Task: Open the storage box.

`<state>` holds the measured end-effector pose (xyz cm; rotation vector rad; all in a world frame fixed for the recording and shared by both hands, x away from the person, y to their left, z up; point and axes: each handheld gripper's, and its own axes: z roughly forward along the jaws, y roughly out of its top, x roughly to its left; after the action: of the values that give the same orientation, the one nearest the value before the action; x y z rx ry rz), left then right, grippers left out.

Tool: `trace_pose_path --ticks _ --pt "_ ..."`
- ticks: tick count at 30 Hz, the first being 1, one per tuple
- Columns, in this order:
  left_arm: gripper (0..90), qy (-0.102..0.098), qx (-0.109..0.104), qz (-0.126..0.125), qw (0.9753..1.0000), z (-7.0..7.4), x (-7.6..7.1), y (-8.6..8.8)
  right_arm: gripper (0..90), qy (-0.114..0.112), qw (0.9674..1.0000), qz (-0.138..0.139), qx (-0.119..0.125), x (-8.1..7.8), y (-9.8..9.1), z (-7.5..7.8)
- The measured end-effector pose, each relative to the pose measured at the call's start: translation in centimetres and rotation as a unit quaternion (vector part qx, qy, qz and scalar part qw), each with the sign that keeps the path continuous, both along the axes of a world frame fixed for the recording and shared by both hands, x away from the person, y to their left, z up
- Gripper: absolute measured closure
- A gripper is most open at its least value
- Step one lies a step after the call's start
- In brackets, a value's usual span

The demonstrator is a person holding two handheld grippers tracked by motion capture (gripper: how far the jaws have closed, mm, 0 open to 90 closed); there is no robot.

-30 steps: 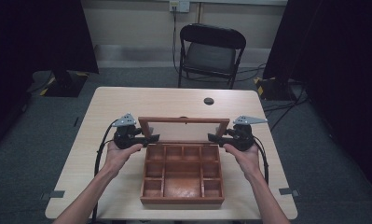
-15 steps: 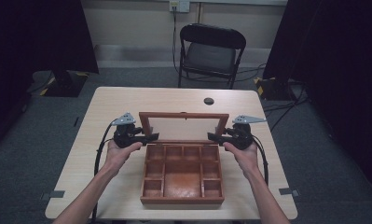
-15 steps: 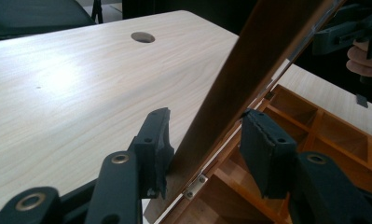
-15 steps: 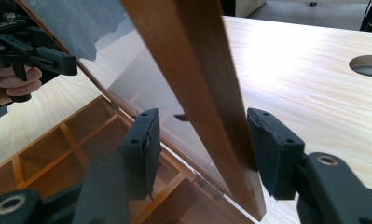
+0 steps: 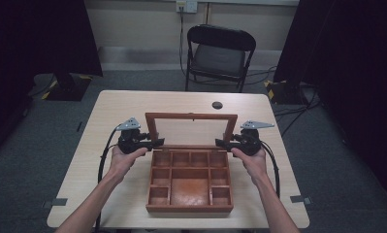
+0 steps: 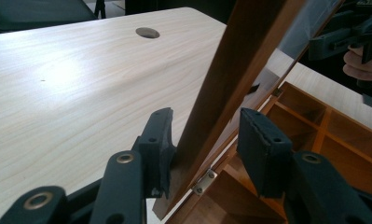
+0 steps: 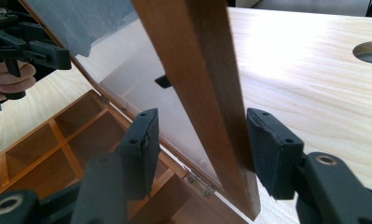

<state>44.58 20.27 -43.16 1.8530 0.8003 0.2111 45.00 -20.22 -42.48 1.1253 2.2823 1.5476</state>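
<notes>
Left gripper (image 6: 204,144): jaws parted, straddling the left side rail of the glass-paned wooden lid (image 5: 191,117); one pad touches the rail, the other stands off. Right gripper (image 7: 200,147): jaws parted around the lid's right rail, one pad at the wood. Lid stands raised at the far edge of the brown wooden compartment box (image 5: 190,180). Box sits on the pale wood tabletop (image 5: 118,104), near its front edge. Black folding chair (image 5: 219,54) beyond the box.

Black folding chair (image 5: 220,54) beyond the pale table (image 5: 113,109), dark curtains (image 5: 40,36) either side.
</notes>
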Motion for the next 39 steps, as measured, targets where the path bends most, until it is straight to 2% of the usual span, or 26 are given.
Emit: trace_pose_path --ticks 7,11,16,18,21,25,32,39 --pt "57.3 0.004 -0.002 0.007 1.0000 -0.5 0.2 0.1 49.1 -0.003 1.0000 -0.005 -0.002 0.2 0.1 -0.2" --pt "57.3 0.008 0.006 0.007 0.9999 -0.9 0.5 -0.1 49.8 -0.008 0.9999 -0.008 -0.004 0.3 0.1 -0.3" --pt "57.4 0.008 0.003 0.008 0.9999 -1.1 0.7 -0.1 50.2 -0.011 0.9998 -0.014 -0.003 0.4 0.2 -0.4" --pt "57.8 0.009 0.003 0.010 0.9999 -1.1 0.8 -0.1 50.0 -0.010 0.9998 -0.015 0.001 0.5 0.2 -0.4" --pt "58.6 0.008 0.004 0.012 0.9999 -1.1 0.8 -0.1 50.6 -0.001 0.9995 -0.018 0.025 0.8 -0.1 -0.6" --pt "59.1 0.010 0.001 0.015 0.9998 -1.3 1.0 -0.1 47.9 -0.007 0.9998 -0.020 0.005 0.7 0.2 -0.7" --pt "60.2 0.013 0.007 0.021 0.9997 -1.3 1.4 -0.1 49.5 -0.001 0.9997 -0.024 -0.001 1.1 0.2 -1.2" --pt "60.9 0.017 -0.002 0.021 0.9996 -1.7 1.8 0.0 54.7 -0.005 0.9993 -0.037 -0.006 1.4 0.2 -1.4"
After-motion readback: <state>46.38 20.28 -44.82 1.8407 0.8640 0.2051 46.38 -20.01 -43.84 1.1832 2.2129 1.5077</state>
